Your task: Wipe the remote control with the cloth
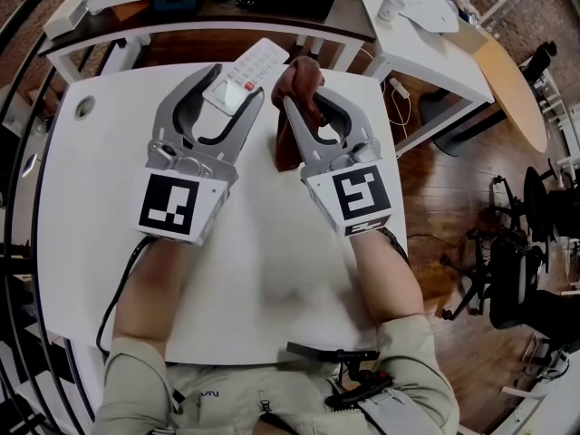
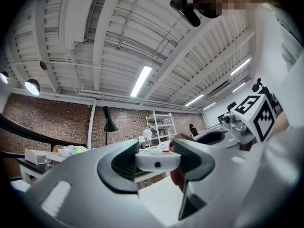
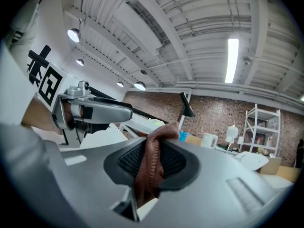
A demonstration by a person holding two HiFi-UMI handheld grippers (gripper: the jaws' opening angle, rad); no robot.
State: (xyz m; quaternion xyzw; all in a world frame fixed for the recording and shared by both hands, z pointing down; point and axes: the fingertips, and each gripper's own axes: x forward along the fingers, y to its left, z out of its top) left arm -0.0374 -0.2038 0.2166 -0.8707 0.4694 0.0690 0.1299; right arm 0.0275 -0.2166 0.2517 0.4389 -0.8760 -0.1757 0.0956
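right tongs [image 1: 304,105] clamp cloth [image 1: 299,78]; left tongs [image 1: 234,89] grip remote [image 1: 261,60] end. Hold remote steady, drag cloth in from 3 o'clock across keys, lightly.

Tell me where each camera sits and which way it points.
Head view: on the person's head, looking steeply down at the table; both forearms show, the left gripper on the remote control, the right gripper on the brown cloth.
Left gripper view: rides the left gripper, looking along its jaws, which clamp the remote's end, toward the ceiling.
Right gripper view: rides the right gripper, looking along its jaws, which pinch the cloth.
Shared: each gripper view catches the other gripper.
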